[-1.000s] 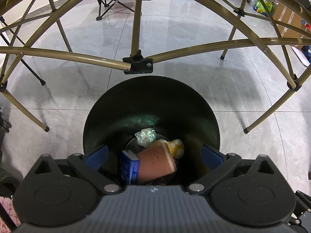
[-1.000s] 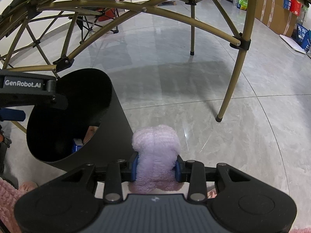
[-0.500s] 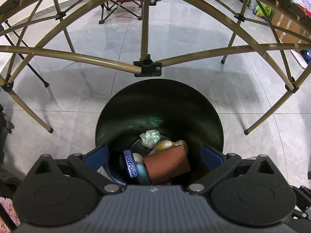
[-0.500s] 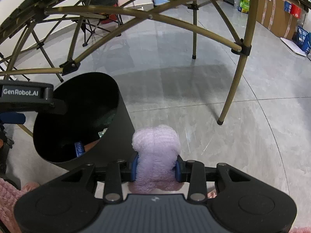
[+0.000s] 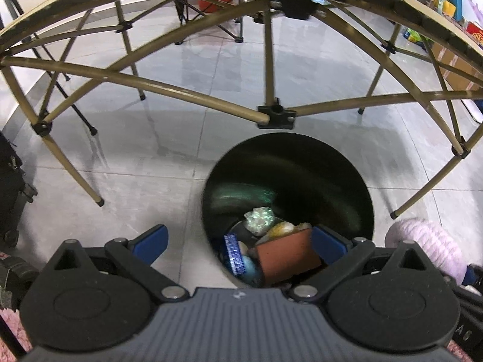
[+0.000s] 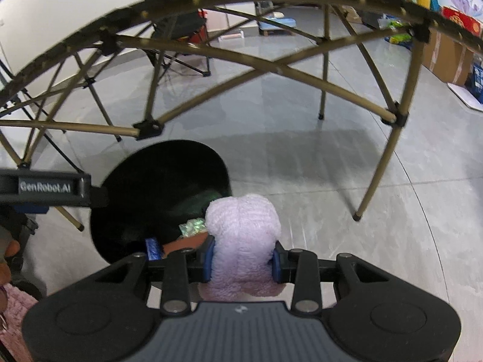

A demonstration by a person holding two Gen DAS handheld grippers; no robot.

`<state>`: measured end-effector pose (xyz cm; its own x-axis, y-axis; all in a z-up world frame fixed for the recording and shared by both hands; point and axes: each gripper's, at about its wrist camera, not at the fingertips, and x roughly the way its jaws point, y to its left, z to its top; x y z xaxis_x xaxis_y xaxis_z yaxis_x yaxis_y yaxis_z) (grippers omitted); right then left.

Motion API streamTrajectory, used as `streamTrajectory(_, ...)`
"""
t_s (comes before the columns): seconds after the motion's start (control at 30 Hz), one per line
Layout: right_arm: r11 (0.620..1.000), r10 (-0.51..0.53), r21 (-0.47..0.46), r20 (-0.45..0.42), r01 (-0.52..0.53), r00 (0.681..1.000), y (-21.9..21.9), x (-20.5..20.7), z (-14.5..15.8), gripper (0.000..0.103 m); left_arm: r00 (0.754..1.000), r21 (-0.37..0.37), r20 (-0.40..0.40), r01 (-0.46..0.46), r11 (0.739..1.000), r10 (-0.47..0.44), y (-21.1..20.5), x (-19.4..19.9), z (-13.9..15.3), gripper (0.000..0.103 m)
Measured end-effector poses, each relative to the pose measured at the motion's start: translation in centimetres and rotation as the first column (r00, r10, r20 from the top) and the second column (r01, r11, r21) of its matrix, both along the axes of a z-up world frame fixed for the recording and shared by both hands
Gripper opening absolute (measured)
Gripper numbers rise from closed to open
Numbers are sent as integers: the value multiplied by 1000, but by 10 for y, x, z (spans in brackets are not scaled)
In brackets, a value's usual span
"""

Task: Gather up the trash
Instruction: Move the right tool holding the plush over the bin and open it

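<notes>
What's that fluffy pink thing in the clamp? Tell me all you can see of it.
The fluffy pink thing looks like soft, pale lilac-pink plush with a seam down its middle. The right gripper squeezes it between two blue pads, its rounded top sticking up past them. It hangs beside the black bin, at its rim. From the left wrist view it shows as a fuzzy lump.

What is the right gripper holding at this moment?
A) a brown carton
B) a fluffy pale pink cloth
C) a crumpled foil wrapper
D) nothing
B: the right gripper has its blue pads pressed into both sides of the fluffy pale pink cloth, beside the black bin.
</notes>
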<state>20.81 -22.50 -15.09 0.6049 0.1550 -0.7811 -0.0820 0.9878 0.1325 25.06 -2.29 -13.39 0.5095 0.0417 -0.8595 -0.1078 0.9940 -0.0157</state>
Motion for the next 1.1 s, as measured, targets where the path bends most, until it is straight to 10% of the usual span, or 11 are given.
streamTrajectory(0.83,988,151,-17,-7,-151,988,103,64,1,37,988,-14,12,-152,988,152,93,-24,7,103)
streamTrajectory(0.93,988,150,-23,-2,-150,989,111,69,-1,52,987,-20,13,-157,987,158,98,-26,9,103)
streamTrajectory(1.03,991,128,-22,1,-128,992,112,72,-2,94,986,-20,14,-164,986,165,101,-29,10,103)
streamTrajectory(1.1,992,125,-21,4,-125,992,113,73,-2,97,985,-21,14,-170,985,170,104,-30,9,103)
